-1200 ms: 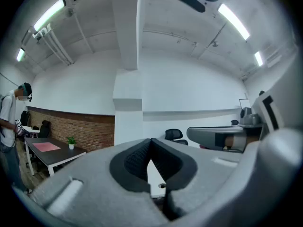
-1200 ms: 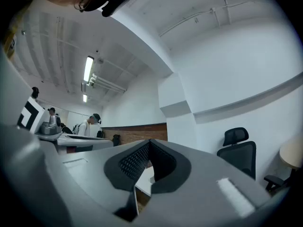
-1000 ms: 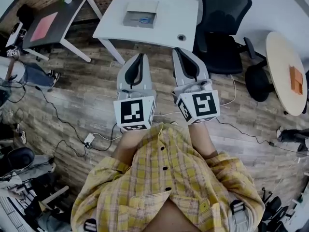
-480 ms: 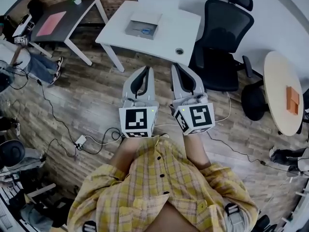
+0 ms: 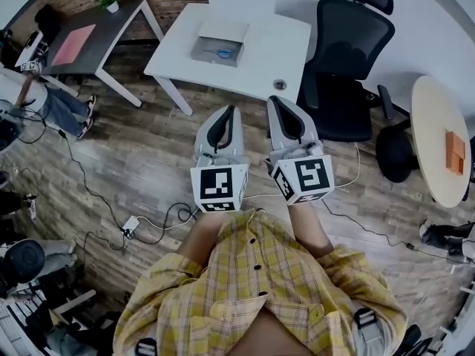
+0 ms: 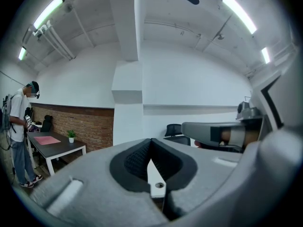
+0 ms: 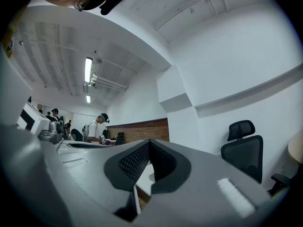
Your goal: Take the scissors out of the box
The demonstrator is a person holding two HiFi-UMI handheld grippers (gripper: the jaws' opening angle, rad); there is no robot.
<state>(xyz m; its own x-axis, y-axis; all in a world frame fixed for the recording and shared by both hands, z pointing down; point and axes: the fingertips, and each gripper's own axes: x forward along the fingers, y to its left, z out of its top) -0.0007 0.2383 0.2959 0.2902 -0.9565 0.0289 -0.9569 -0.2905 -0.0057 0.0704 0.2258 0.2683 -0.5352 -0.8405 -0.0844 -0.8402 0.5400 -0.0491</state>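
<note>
Left hand-held gripper seen along its own grey jaws, which are closed tip to tip with nothing between the ribbed black pads. Through the gap below the tips, a strip of white counter with a round cable hole. Right: the right hand-held gripper, level, beside a black office chair. Left: a dark counter carrying a pink sheet and a small potted plant, backed by a low brick wall; a standing person at its end. Centre: a white column under strip lights.
</note>
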